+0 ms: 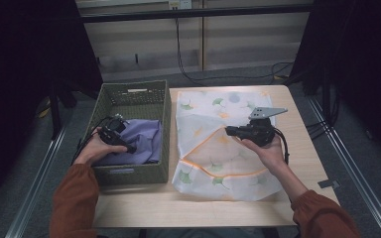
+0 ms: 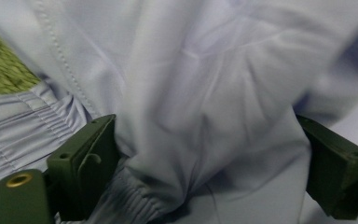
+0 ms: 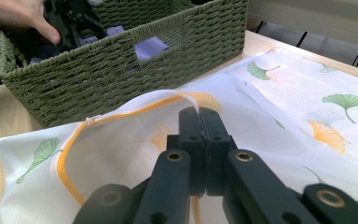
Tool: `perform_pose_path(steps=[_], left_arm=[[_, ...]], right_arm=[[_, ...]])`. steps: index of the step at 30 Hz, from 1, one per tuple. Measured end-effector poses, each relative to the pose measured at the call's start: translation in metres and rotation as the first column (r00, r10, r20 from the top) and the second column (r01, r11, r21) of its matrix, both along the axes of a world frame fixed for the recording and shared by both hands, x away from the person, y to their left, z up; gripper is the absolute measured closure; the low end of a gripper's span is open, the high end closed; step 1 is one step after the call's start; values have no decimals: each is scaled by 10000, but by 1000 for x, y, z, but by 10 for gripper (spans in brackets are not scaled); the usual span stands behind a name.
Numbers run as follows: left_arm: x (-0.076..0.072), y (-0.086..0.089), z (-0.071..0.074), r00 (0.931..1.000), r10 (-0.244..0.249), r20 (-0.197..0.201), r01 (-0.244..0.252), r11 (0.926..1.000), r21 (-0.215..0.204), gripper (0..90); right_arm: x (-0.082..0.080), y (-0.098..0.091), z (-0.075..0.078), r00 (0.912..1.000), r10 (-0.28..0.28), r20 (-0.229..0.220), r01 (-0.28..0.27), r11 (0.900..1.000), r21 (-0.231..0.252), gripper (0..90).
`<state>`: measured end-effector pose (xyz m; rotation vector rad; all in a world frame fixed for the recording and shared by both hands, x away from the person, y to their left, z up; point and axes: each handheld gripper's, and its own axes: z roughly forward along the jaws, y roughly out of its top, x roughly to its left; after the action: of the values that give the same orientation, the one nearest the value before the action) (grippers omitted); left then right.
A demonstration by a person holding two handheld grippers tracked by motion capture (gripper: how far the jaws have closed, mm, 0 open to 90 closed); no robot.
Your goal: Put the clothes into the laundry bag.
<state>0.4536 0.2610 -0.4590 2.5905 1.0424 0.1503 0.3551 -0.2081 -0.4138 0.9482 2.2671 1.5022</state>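
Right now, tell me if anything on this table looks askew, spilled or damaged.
Nothing stands out. The lilac cloth lies crumpled inside the green woven basket, the white mesh laundry bag with ginkgo-leaf print lies flat on the wooden table, one orange-trimmed edge lifted by the right hand-held gripper.

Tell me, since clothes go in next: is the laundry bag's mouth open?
Open: the right gripper pinches the laundry bag's orange-trimmed edge, lifting it.
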Motion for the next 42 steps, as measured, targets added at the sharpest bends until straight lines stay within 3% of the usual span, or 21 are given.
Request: perform_pose_path(steps=[6, 9, 10, 12, 18, 20, 21, 22, 23, 24, 26, 27, 28, 32, 34, 38, 41, 42], left_arm=[[-1, -5, -6, 9987, -496, 135, 491, 9982, 352, 76], [-2, -13, -15, 9976, -650, 235, 623, 9929, 1016, 48], [-3, -15, -18, 9986, -470, 236, 446, 9946, 938, 2], [-1, -13, -18, 9978, -641, 158, 622, 9931, 995, 0], [-1, -13, -18, 9991, -372, 204, 352, 9953, 898, 7], [1, -11, -13, 9991, -416, 118, 401, 9936, 1059, 71], [2, -9, -10, 9996, -265, 68, 255, 9931, 1140, 199], [2, -8, -8, 9999, -118, 46, 113, 9940, 1086, 199], [3, -7, -7, 9999, -53, 85, 44, 9946, 1033, 255], [4, -6, -5, 9999, -45, 92, 33, 9919, 1266, 338], [4, -7, -5, 9999, 141, 34, -144, 9930, 1170, 359], [4, -7, -5, 9997, 243, 75, -251, 9910, 1312, 381], [5, -8, -4, 9994, 296, 172, -315, 9909, 1307, 472], [4, -7, -3, 9990, 424, 124, -436, 9910, 1268, 552], [4, -8, -3, 9994, 235, 261, -270, 9893, 1434, 598], [5, -9, 0, 9986, 352, 388, -411, 9857, 1633, 676], [6, -8, 1, 9981, 502, 362, -553, 9860, 1573, 702], [6, -8, 1, 9972, 679, 323, -716, 9884, 1338, 704]], right_arm=[[0, 0, -1, 10000, 22, -32, -22, 10000, -72, 898], [0, 1, -1, 10000, 59, -18, -59, 9999, -86, 898], [0, 2, -1, 10000, 83, -33, -83, 9999, -121, 899], [0, 2, -1, 10000, 75, -50, -76, 9999, -107, 898], [0, 2, -2, 9999, 103, -76, -104, 9998, -164, 898], [0, 2, -2, 9999, 110, -75, -111, 9998, -177, 899], [0, 2, -2, 9999, 118, -38, -118, 9997, -221, 899], [0, 2, -2, 9999, 118, -38, -118, 9997, -221, 899], [0, 2, -2, 9999, 114, -36, -115, 9997, -225, 899], [0, 2, -2, 9999, 122, -39, -123, 9996, -237, 899], [0, 2, -2, 9999, 127, -80, -128, 9997, -209, 898], [0, 2, -2, 9999, 132, -74, -134, 9997, -207, 899], [0, 3, -2, 9999, 131, -90, -133, 9998, -173, 899], [0, 3, -2, 9999, 153, -62, -154, 9997, -185, 899], [1, 3, -3, 9998, 178, -79, -179, 9997, -139, 899], [0, 2, -2, 9999, 145, -21, -146, 9998, -142, 899], [0, 2, -2, 9999, 119, 12, -119, 9999, -97, 899], [0, 2, -2, 9999, 113, 5, -113, 9999, -97, 899]])
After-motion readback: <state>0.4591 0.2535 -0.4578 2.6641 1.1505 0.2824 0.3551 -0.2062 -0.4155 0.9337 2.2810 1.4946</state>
